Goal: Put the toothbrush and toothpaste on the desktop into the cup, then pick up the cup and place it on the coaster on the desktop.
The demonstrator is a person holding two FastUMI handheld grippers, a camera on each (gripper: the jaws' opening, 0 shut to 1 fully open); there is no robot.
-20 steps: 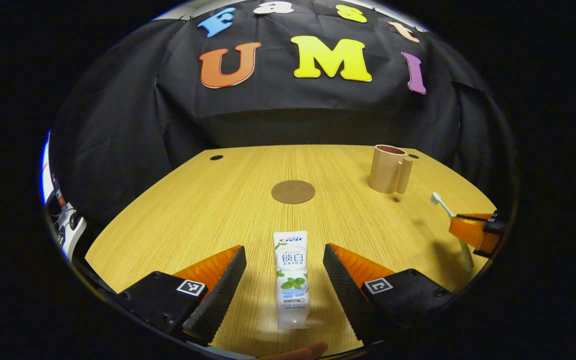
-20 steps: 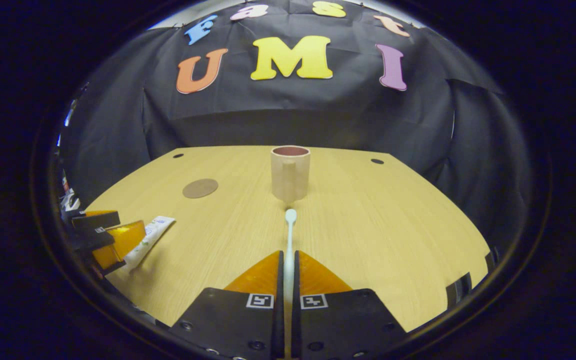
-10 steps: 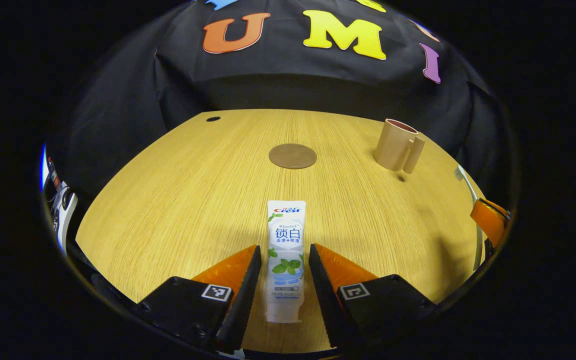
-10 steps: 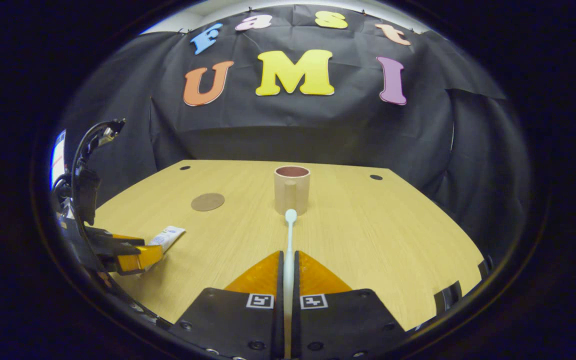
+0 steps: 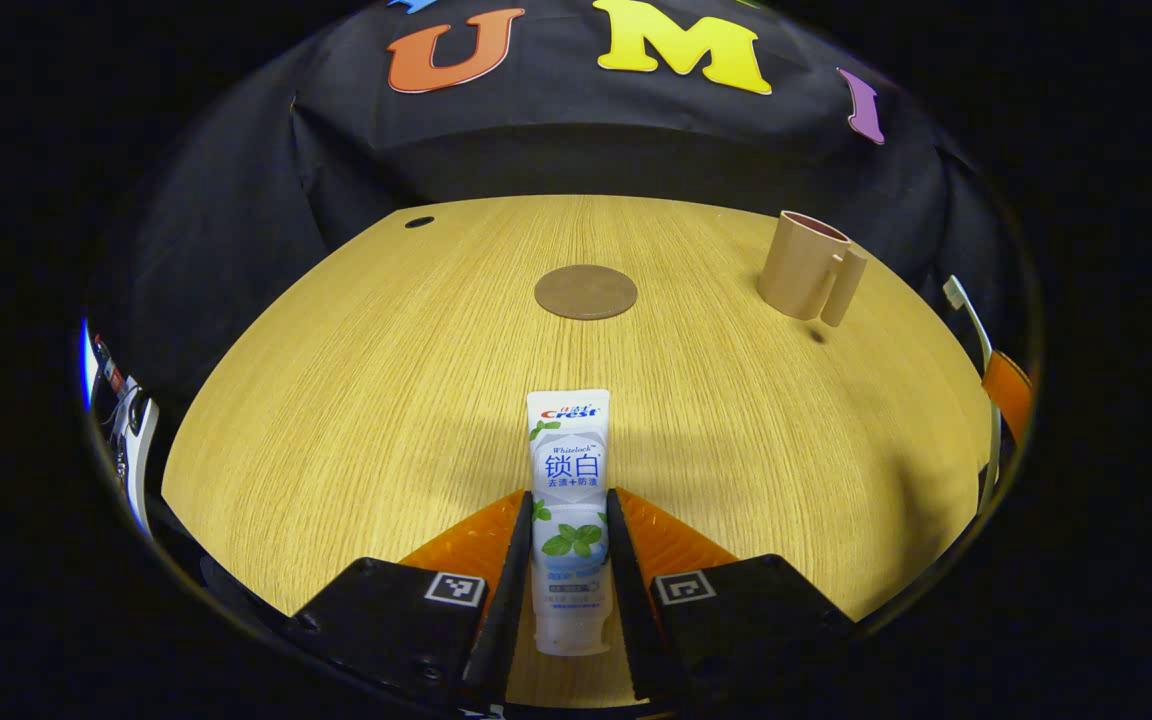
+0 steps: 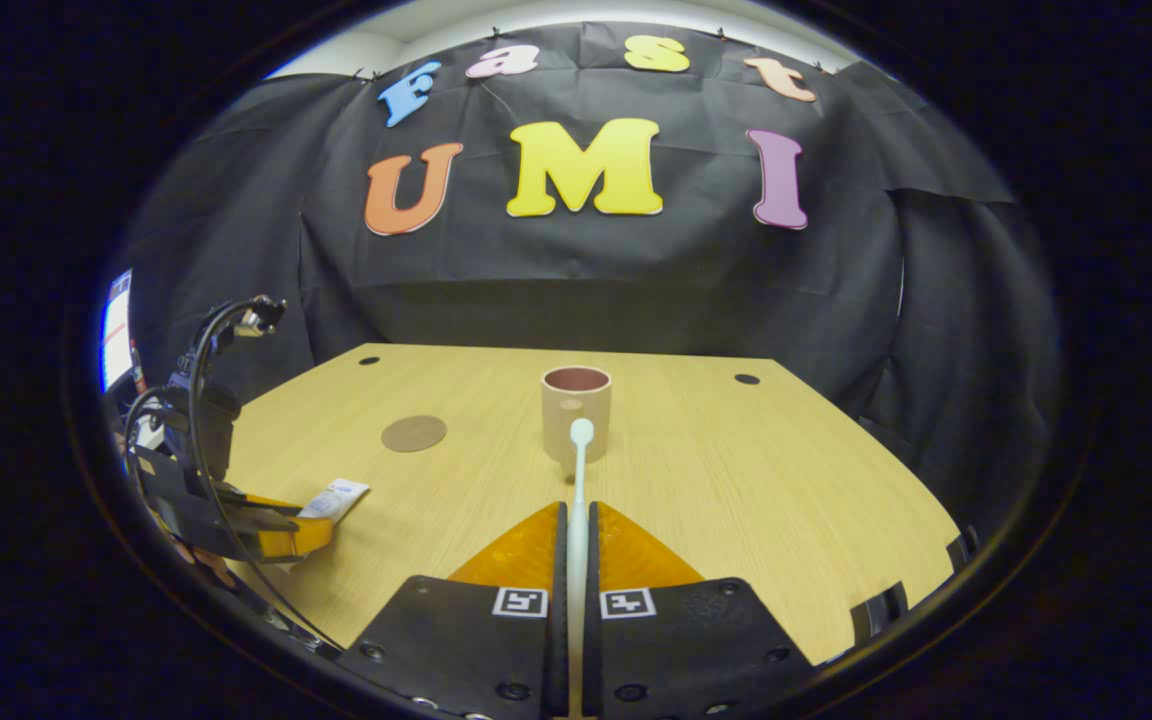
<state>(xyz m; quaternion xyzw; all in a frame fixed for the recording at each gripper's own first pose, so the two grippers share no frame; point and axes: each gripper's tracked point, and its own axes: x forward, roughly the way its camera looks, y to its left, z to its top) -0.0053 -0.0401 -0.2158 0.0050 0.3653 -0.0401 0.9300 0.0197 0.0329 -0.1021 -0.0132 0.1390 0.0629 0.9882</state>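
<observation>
In the left gripper view, my left gripper (image 5: 568, 560) has its two fingers pressed against the sides of the white toothpaste tube (image 5: 568, 500), which lies flat on the wooden desktop (image 5: 366, 390) with its cap end toward me and its flat crimped end pointing away. Straight beyond the tube sits the round brown coaster (image 5: 586, 292), bare, near the middle of the desk. Off to the right and farther back stands the tan cup (image 5: 808, 279), upright, its handle turned toward the camera. At the right edge of this view I see the toothbrush (image 5: 976, 340) held up off the desk, head uppermost, in the fingers of my right gripper (image 5: 1008, 392).

In the right gripper view, that gripper (image 6: 576, 560) has its fingers brought together on the pale toothbrush (image 6: 578, 480), clamping the handle so the brush points straight forward. The brush head overlaps the front of the cup (image 6: 576, 415) in the picture; I cannot tell whether it touches it. The cup stands upright on the desktop (image 6: 786, 480), and the coaster (image 6: 414, 433) lies to its left, well apart from it. Low at the left, my left gripper (image 6: 286, 525) sits at the desk surface with the toothpaste tube (image 6: 336, 497) sticking out of it.
</observation>
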